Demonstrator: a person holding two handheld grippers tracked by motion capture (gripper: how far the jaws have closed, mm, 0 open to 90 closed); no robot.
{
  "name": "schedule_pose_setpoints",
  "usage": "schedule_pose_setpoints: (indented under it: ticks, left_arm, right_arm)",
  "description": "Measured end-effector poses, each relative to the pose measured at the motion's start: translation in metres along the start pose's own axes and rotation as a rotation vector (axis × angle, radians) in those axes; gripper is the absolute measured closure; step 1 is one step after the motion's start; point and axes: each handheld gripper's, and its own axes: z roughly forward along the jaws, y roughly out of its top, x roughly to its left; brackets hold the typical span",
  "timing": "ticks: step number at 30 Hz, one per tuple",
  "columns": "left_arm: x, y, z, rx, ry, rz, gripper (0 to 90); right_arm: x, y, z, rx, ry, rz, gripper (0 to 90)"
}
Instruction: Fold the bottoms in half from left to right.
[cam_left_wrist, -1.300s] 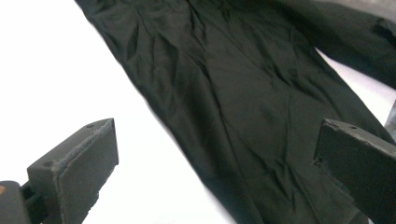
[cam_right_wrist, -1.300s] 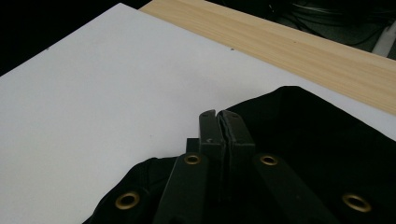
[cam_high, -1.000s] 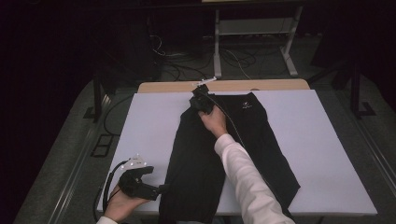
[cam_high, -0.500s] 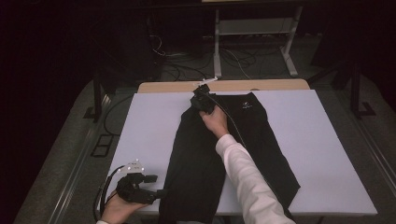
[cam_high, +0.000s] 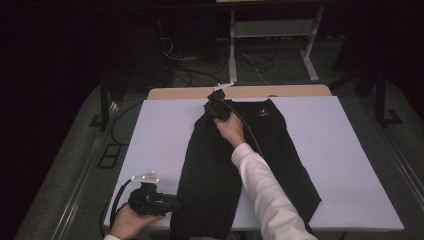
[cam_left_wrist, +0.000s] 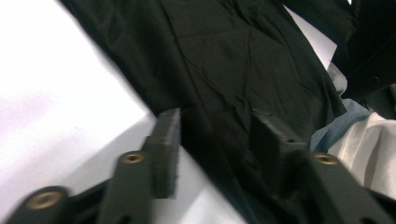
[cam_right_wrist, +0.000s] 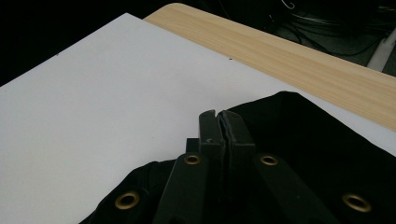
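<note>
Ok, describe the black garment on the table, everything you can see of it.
The black garment is dark matte cloth, creased, lying flat and lengthwise on the white table cover, with a small white logo near its far end. The right gripper pinches its far edge, jaws shut. The left gripper, jaws just closing, straddles its near left edge.

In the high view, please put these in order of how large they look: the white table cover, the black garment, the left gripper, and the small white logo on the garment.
1. White table cover, clearly the largest.
2. Black garment, spread along its middle.
3. Left gripper, at the garment's near left edge; nearness to the camera may enlarge it slightly.
4. White logo, a tiny mark.
</note>
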Motion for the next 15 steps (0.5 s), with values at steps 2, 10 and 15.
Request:
schedule_pose_setpoints:
  ticks: [2,10,15]
  left_arm:
    - [-0.001,0.002,0.003,0.022,0.004,0.009,68.9]
    - [-0.010,0.010,0.008,0.079,0.061,0.067,89.1]
    - [-0.015,0.013,0.005,0.047,0.063,0.083,89.3]
  right_arm:
    - [0.000,0.000,0.000,0.000,0.000,-0.003,86.6]
    - [0.000,0.001,-0.002,0.000,0.003,-0.007,86.6]
    - [-0.004,0.003,-0.006,-0.006,0.005,0.004,86.7]
